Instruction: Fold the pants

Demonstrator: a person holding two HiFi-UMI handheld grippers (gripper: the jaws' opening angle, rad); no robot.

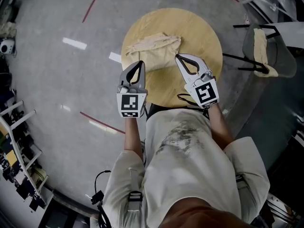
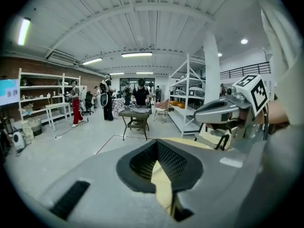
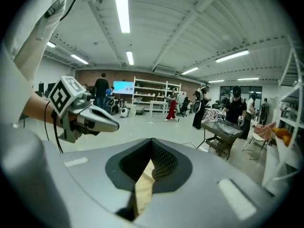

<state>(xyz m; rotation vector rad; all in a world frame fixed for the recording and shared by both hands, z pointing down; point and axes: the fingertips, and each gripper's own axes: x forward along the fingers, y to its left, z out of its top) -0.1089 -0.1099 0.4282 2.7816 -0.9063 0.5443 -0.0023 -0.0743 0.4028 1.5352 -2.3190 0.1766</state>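
Currently left gripper point(image 1: 138, 62) and right gripper point(image 1: 177, 56) both pinching fully shut, nothing showing between the jaws, the 2 tools hovering side by side above the near half of the round wooden table point(image 1: 202, 34), folded beige pants point(image 1: 154, 49) lying on the tabletop just past their tips.

A large open lab or workshop hall: bare concrete floor point(image 1: 57, 75) with red tape lines point(image 1: 102, 123), white metal shelving point(image 2: 187, 94), strip lights point(image 3: 122, 8) under a ribbed ceiling point(image 2: 142, 27), people point(image 2: 141, 90) standing at a worktop point(image 2: 136, 111).
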